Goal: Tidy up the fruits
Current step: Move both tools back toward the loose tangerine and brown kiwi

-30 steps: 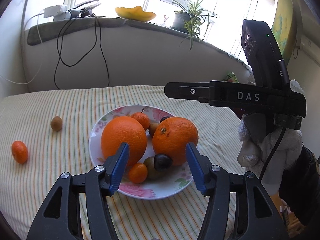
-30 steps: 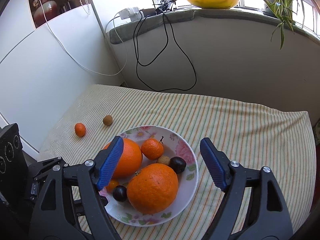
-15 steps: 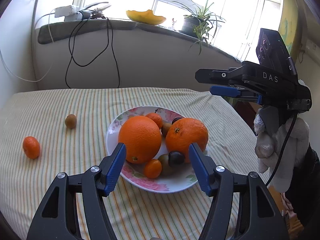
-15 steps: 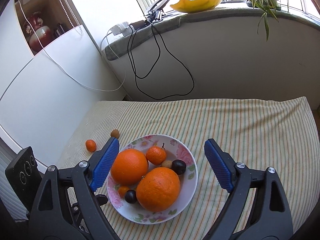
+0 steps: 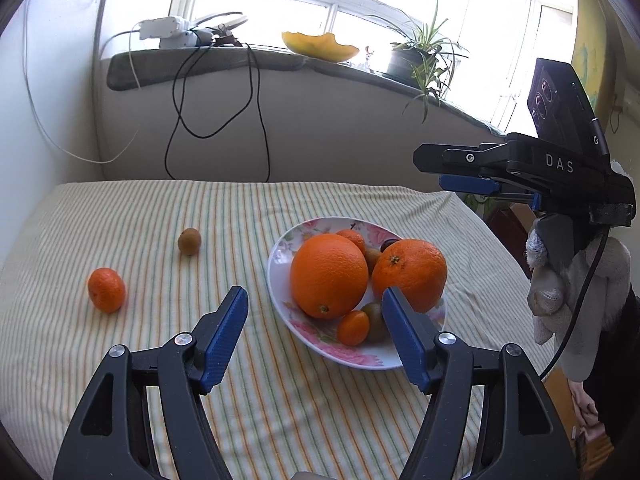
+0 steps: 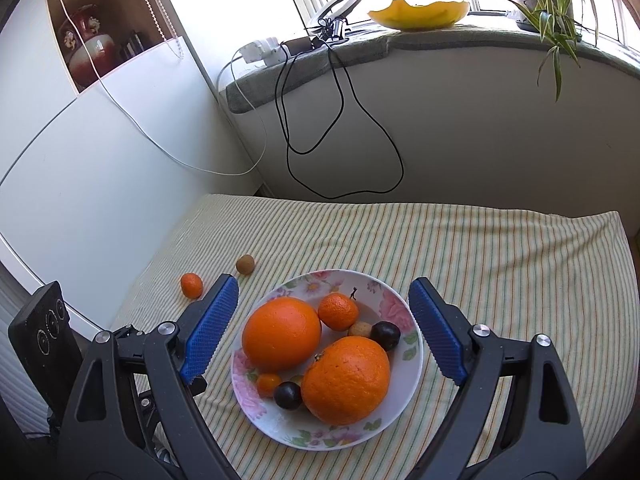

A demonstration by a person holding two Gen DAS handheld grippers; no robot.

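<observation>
A flowered white plate [image 5: 280, 276] [image 6: 396, 304] on the striped cloth holds two big oranges [image 5: 329, 275] [image 6: 346, 379], a small mandarin [image 6: 338, 311], dark plums [image 6: 385, 335] and other small fruit. A loose mandarin [image 5: 106, 290] [image 6: 191, 285] and a brown kiwi [image 5: 189, 241] [image 6: 245, 265] lie on the cloth left of the plate. My left gripper [image 5: 314, 330] is open and empty, above the plate's near-left edge. My right gripper [image 6: 324, 330] is open and empty, high above the plate; it also shows in the left wrist view [image 5: 472, 184].
A striped cloth [image 6: 480, 248] covers the table. A grey wall and windowsill stand behind, with hanging black cables [image 5: 216, 120], a yellow bowl [image 6: 418, 14] and a potted plant [image 5: 420, 60]. A white cabinet [image 6: 80, 160] stands at the left.
Both grippers have drawn back and risen from the plate. The left wrist view has swung left, so the plate sits further right and the loose fruits nearer centre.
</observation>
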